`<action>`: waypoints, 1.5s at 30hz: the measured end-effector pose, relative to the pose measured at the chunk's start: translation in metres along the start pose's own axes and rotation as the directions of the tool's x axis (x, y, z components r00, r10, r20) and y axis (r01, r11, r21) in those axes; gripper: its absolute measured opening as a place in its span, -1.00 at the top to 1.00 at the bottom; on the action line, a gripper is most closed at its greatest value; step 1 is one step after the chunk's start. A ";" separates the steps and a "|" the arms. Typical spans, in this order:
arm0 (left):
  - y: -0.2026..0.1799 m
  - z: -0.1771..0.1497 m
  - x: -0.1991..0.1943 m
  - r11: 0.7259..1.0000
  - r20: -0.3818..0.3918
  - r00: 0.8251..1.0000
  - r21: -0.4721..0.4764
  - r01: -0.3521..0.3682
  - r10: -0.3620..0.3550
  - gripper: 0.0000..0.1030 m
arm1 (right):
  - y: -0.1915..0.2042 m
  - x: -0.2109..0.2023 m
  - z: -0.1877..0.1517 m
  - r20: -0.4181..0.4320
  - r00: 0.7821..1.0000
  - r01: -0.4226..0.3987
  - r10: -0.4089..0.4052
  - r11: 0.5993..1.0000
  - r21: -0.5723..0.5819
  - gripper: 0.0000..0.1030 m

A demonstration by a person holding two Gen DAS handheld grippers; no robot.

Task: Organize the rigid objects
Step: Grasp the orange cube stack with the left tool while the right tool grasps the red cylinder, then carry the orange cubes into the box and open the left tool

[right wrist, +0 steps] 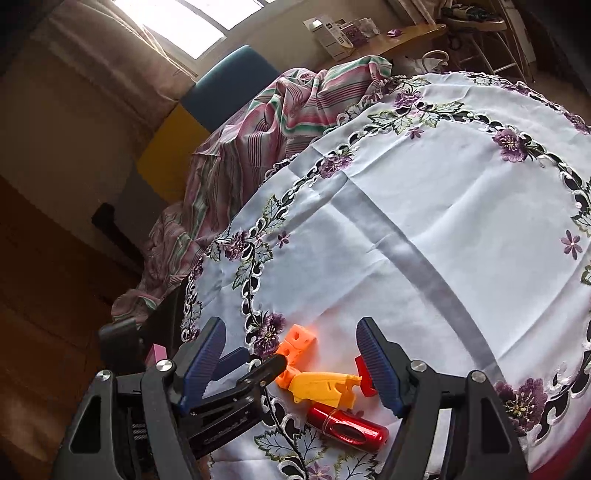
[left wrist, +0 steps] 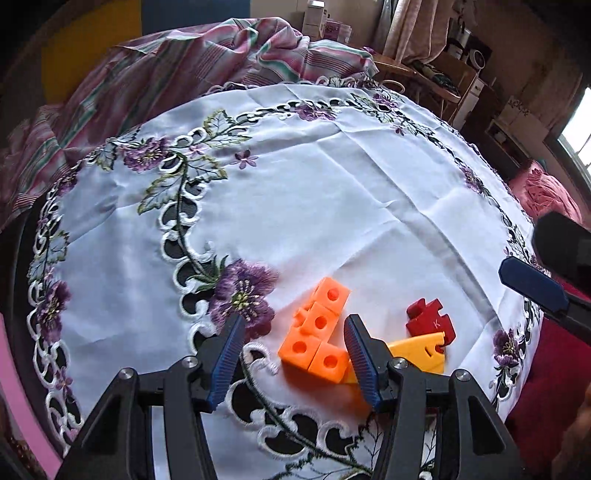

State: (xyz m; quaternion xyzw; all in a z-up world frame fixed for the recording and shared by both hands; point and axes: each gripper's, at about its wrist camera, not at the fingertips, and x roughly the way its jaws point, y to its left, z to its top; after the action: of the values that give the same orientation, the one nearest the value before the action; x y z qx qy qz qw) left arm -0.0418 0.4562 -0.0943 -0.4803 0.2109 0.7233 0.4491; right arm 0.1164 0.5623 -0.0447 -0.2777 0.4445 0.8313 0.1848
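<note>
An orange block of joined cubes lies on the white embroidered tablecloth, next to a yellow letter piece and a red puzzle piece. My left gripper is open, its fingers either side of the orange cubes, just above the cloth. My right gripper is open and empty above the same cluster: orange cubes, yellow piece, red puzzle piece and a shiny red cylinder. The left gripper shows in the right wrist view; a right finger shows at the left view's edge.
A striped pink and green cloth is bunched at the table's far side. Beyond it stand a wooden shelf with boxes and a blue and yellow panel. The cloth's edge drops off at the left in the right wrist view.
</note>
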 end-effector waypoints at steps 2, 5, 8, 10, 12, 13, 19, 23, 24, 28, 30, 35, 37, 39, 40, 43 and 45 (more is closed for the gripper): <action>-0.007 0.003 0.012 1.000 -0.023 1.000 0.025 0.011 -0.010 -0.10 | -0.001 0.000 0.001 0.000 1.000 -0.007 0.007 1.000 0.010 -0.45; -0.007 0.000 0.026 0.999 -0.042 0.999 0.038 0.000 0.001 0.40 | -0.002 0.000 0.000 -0.001 1.000 -0.006 0.006 1.000 0.009 -0.45; 0.006 -0.006 0.016 0.999 -0.011 0.999 -0.011 0.031 -0.031 0.43 | 0.001 0.002 0.000 -0.008 1.000 0.003 -0.003 1.000 -0.004 -0.45; 0.018 -0.012 0.009 0.999 0.000 1.000 -0.046 0.021 -0.021 0.48 | 0.003 0.006 0.000 -0.032 0.999 0.009 -0.009 1.000 -0.020 -0.45; 0.032 -0.019 0.002 0.996 0.002 1.000 -0.088 0.009 -0.009 0.48 | 0.006 0.012 -0.002 -0.063 0.997 0.037 -0.040 0.998 -0.043 -0.45; 0.039 -0.024 -0.003 0.994 0.001 1.000 -0.111 -0.007 0.007 0.48 | 0.008 0.017 -0.002 -0.086 0.994 0.057 -0.061 0.997 -0.056 -0.45; 0.048 -0.048 -0.033 0.989 0.056 0.998 -0.149 -0.003 0.011 0.49 | 0.020 0.034 -0.010 -0.181 0.977 0.090 -0.115 0.986 -0.143 -0.40; 0.050 -0.064 -0.046 0.989 0.069 0.997 -0.145 -0.022 0.032 0.49 | 0.026 0.046 -0.018 -0.281 0.944 0.120 -0.173 0.974 -0.193 -0.37; 0.054 -0.069 -0.046 0.988 0.065 0.997 -0.155 -0.022 0.033 0.49 | 0.028 0.049 -0.021 -0.307 0.932 0.130 -0.192 0.969 -0.210 -0.37; 0.062 -0.082 -0.054 0.984 0.073 0.997 -0.181 -0.002 0.015 0.49 | 0.035 0.057 -0.035 -0.396 0.871 0.166 -0.291 0.932 -0.322 -0.25; 0.066 -0.089 -0.063 0.981 0.086 0.996 -0.195 0.019 -0.002 0.49 | 0.037 0.060 -0.041 -0.416 0.842 0.182 -0.342 0.908 -0.379 -0.13; 0.068 -0.108 -0.083 0.979 0.115 0.993 -0.202 0.038 -0.015 0.49 | 0.040 0.076 -0.053 -0.438 0.776 0.204 -0.453 0.838 -0.506 -0.03; 0.069 -0.117 -0.090 0.977 0.122 0.992 -0.209 0.040 -0.015 0.49 | 0.039 0.084 -0.059 -0.433 0.742 0.224 -0.512 0.798 -0.559 0.10; 0.071 -0.126 -0.098 0.975 0.129 0.991 -0.218 0.048 -0.020 0.49 | 0.039 0.091 -0.066 -0.436 0.717 0.215 -0.544 0.768 -0.603 0.35; 0.073 -0.130 -0.102 0.972 0.132 0.991 -0.227 0.053 -0.023 0.49 | 0.039 0.095 -0.071 -0.434 0.700 0.219 -0.568 0.749 -0.626 0.49; 0.077 -0.141 -0.115 0.967 0.153 0.988 -0.249 0.059 -0.021 0.49 | 0.048 0.094 -0.078 -0.404 0.707 0.214 -0.581 0.720 -0.660 0.50; 0.081 -0.147 -0.128 0.963 0.176 0.984 -0.263 0.056 -0.010 0.49 | 0.058 0.091 -0.081 -0.412 0.746 0.174 -0.524 0.749 -0.639 0.50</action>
State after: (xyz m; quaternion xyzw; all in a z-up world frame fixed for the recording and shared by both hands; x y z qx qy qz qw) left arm -0.0195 0.2493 -0.0581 -0.4752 0.0637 0.7764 0.4089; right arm 0.0376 0.4689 -0.1016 -0.6354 0.1496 0.7490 0.1134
